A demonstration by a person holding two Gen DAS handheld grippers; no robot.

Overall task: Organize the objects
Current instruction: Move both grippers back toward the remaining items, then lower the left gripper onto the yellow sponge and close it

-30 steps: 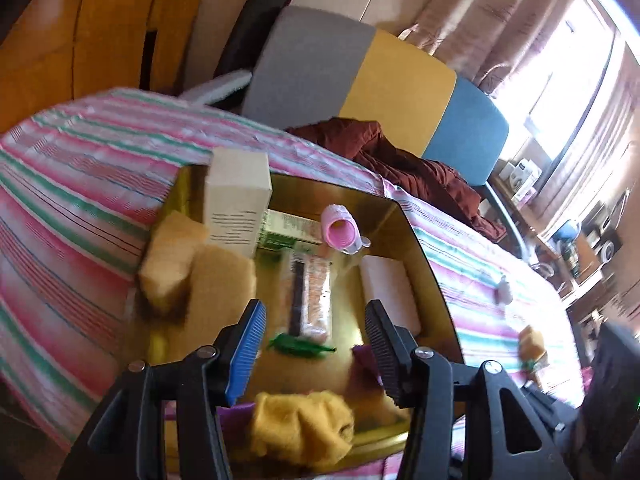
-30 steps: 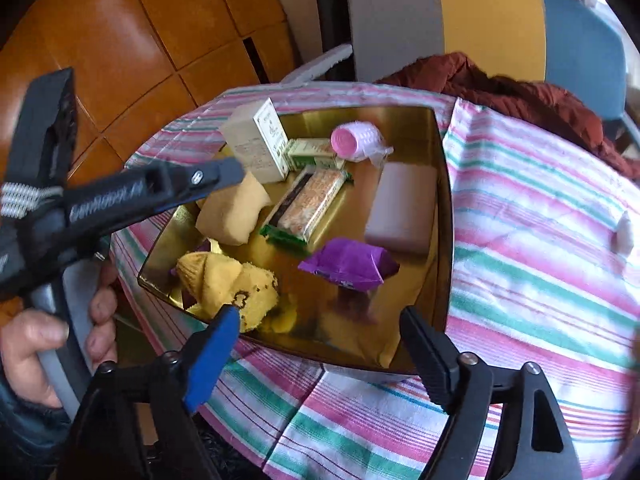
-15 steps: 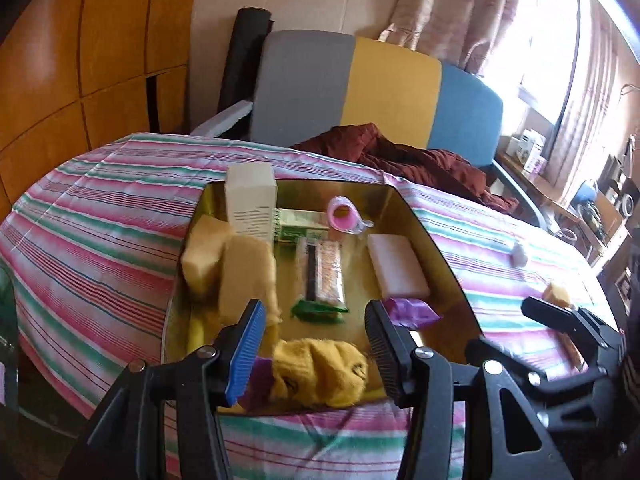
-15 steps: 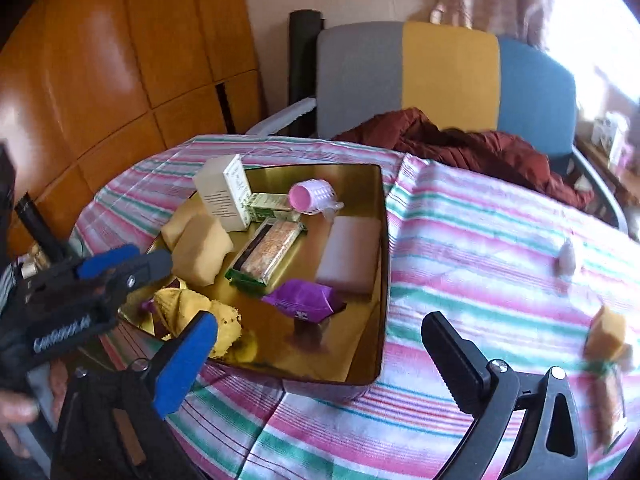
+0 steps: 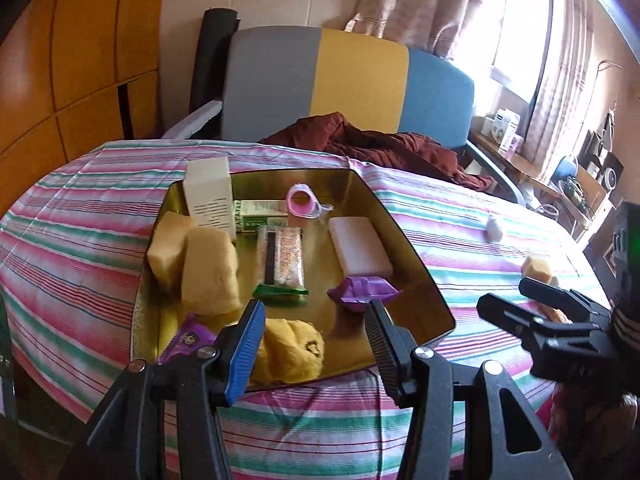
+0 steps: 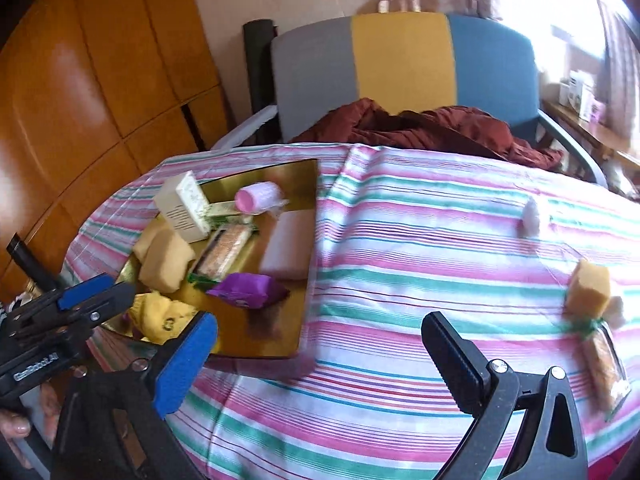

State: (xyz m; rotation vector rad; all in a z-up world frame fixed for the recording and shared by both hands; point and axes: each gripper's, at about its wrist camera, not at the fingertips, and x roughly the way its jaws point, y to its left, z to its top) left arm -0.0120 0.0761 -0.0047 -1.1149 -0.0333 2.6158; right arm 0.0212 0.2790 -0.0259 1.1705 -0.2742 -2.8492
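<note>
Resting on the striped tabletop (image 6: pixel 400 240) toward its left side, a gold tray (image 5: pixel 420 276) is seen carrying most of the things. Left to right within the tray are found two sponges (image 5: pixel 208 272), a cream box (image 5: pixel 210 196) standing upright at the far left corner, a snack bar (image 5: pixel 282 264) in the middle, a pink roll (image 5: pixel 301 200) at the far rim, a pale block (image 5: pixel 360 250) and a purple packet (image 5: pixel 362 290); a yellow sock (image 5: pixel 294 350) lies at the near rim. The left gripper (image 5: pixel 316 344) is held above the tray's near edge, its fingers partly spread and nothing between them. Right of the tray, the right gripper (image 6: pixel 320 360) hangs over bare cloth, fingers released wide and empty. Far right of the tray, a third sponge (image 6: pixel 590 288) and a second bar (image 6: pixel 606 368) lie on the cloth.
</note>
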